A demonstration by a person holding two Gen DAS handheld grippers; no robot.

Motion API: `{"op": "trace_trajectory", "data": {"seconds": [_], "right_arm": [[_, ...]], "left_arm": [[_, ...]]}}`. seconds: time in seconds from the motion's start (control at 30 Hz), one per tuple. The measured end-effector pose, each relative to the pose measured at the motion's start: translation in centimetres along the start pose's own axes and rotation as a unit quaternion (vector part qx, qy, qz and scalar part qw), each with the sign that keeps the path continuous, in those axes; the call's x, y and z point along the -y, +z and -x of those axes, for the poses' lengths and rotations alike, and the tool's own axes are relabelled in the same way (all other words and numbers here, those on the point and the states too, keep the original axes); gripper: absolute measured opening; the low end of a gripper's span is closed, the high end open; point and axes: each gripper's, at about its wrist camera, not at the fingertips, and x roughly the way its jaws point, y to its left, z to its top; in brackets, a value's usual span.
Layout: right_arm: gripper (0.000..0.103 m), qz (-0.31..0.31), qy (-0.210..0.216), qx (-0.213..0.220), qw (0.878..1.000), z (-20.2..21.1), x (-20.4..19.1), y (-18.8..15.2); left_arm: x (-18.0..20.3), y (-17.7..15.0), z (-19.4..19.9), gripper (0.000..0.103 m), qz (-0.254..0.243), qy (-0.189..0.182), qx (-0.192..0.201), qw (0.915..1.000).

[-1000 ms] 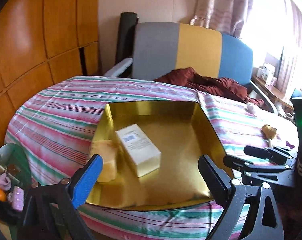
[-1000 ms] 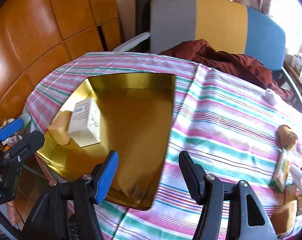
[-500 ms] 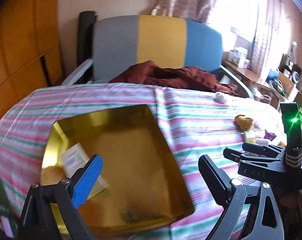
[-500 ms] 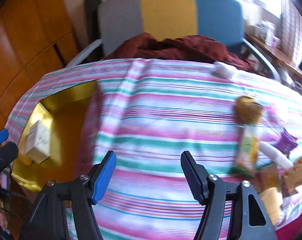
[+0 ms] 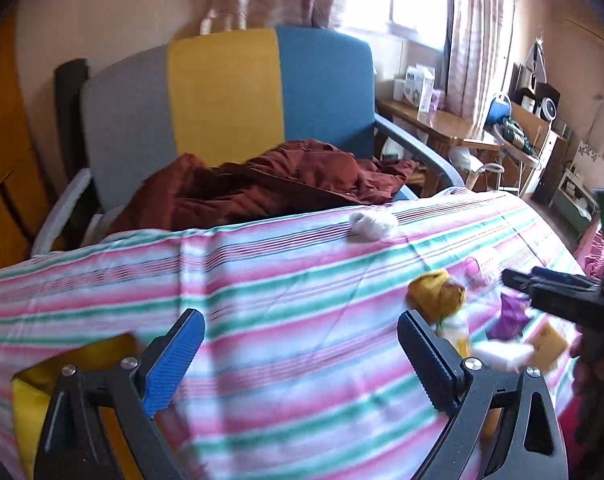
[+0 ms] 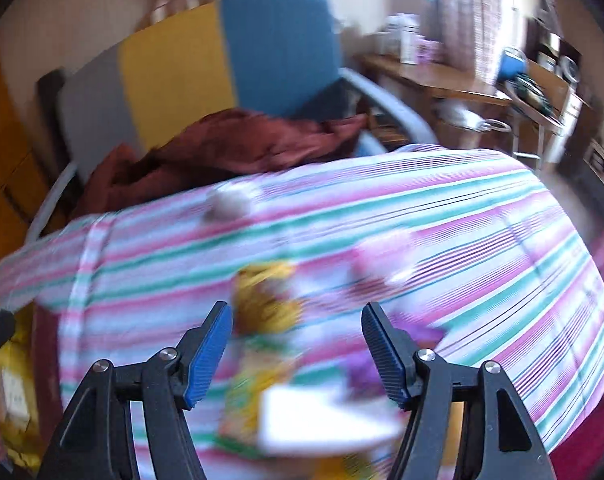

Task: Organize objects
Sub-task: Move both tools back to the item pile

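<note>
A: Where's the clutter now?

B: The snack pile (image 6: 286,364) sits at six o'clock under the right gripper (image 6: 296,354), which has swung over from the gold box (image 5: 62,384). Blur hides detail, but I think there's a yellow packet and a white one.

A: And the tongs?

B: Both spread, nothing between them. The left gripper (image 5: 300,354) followed, so the box has slid to its eight o'clock.

A: Meaning?

B: Probably the next pickup off the striped cloth (image 5: 286,280).
</note>
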Motion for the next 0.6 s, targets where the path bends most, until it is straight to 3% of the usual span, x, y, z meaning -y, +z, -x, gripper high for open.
{"op": "trace_trajectory", "data": {"seconds": [0.17, 0.33, 0.47, 0.6], "right_arm": [[0.069, -0.040, -0.012, 0.021, 0.999, -1.6, 4.0, 1.7], [0.069, -0.094, 0.022, 0.007, 0.995, -2.9, 6.9, 1.3], [0.071, -0.107, 0.042, 0.003, 0.993, -2.7, 7.2, 1.0], [0.071, -0.101, 0.052, -0.006, 0.994, -3.0, 6.9, 1.0]], "left_arm": [[2.6, 3.3, -6.2, 0.103, -0.001, -0.027, -0.021, 0.9994], [5.8, 6.1, -12.8, 0.103, -0.024, -0.045, -0.039, 0.9979], [7.7, 7.6, -18.2, 0.103, -0.026, -0.054, -0.074, 0.9954], [9.2, 8.5, -21.8, 0.103, -0.040, -0.035, -0.077, 0.9956]]}}
